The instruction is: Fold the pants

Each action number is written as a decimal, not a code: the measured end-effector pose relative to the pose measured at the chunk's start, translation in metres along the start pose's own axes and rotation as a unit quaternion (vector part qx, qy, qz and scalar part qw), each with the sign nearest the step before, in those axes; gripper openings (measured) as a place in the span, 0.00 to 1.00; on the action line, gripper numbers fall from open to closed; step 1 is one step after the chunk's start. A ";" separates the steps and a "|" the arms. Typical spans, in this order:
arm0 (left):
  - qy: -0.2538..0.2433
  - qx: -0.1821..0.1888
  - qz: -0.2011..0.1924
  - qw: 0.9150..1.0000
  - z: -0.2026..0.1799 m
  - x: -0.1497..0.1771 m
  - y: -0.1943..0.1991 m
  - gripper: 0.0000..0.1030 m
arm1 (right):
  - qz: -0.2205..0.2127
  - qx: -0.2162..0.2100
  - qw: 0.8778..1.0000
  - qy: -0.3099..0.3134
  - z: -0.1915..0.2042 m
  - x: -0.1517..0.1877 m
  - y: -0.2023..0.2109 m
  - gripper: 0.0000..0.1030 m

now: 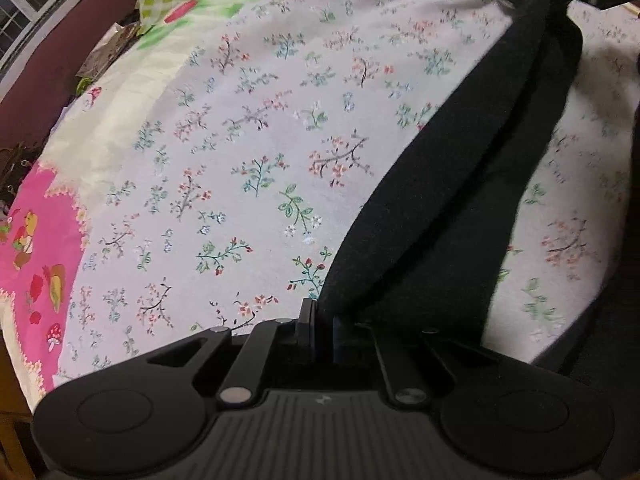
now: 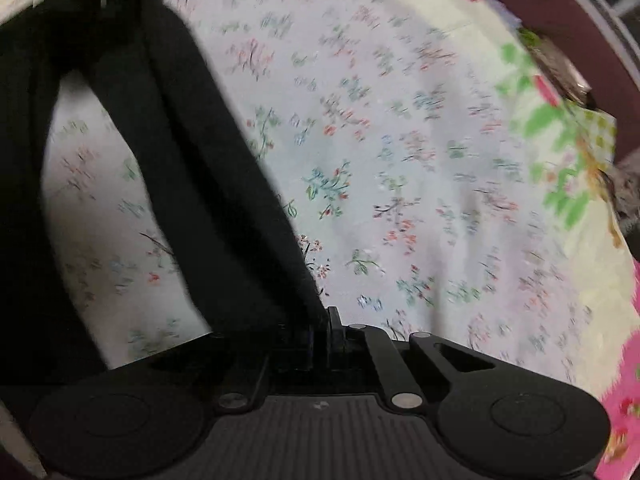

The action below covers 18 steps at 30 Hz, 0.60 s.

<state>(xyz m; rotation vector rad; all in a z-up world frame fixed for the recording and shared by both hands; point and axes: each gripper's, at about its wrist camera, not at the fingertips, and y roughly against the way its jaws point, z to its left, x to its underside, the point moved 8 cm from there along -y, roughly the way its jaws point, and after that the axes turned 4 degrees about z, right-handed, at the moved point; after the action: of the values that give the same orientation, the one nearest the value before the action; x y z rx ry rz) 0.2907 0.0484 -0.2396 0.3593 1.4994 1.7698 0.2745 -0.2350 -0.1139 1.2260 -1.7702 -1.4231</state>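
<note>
Black cloth, the pants (image 1: 460, 184), hangs stretched between the two tongs above a bed covered by a flowered sheet (image 1: 224, 152). The left gripper (image 1: 316, 320) has its jaws closed tight on one end of the cloth. The right gripper (image 2: 326, 328) is also pinched shut on the other end, which runs straight up out of its jaws.

I judge that this is the lifting step: the pants are held up by two points, ready to be laid down flat or doubled over. The next move asks that both hands go together toward the middle of the sheet and keep the cloth tight, so that it lands without wrinkles.

The left wrist view is sharp. It shows a pink cartoon blanket (image 1: 36, 248) at the near-left edge of the bed, and the other tool at the top right corner with the cloth under it. The right wrist view is blurred, but it shows the cloth dividing into two dark bands (image 2: 132, 128) with the sheet between them.
</note>
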 end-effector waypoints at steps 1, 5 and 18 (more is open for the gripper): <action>0.001 0.001 0.000 1.000 -0.002 0.001 0.007 0.18 | -0.007 -0.002 1.000 -0.007 0.002 0.003 0.012 0.00; -0.006 0.010 0.002 1.000 -0.024 0.015 0.044 0.18 | -0.028 0.010 0.999 -0.012 0.021 0.014 0.061 0.00; 0.045 0.094 0.037 0.994 -0.139 0.102 0.101 0.15 | -0.011 -0.031 0.999 -0.031 0.136 0.058 0.100 0.00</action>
<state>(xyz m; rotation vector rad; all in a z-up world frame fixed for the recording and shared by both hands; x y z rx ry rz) 0.0952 0.0208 -0.2095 0.4398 1.7425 1.7267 0.1031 -0.2243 -0.0642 1.1848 -1.7437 -1.5324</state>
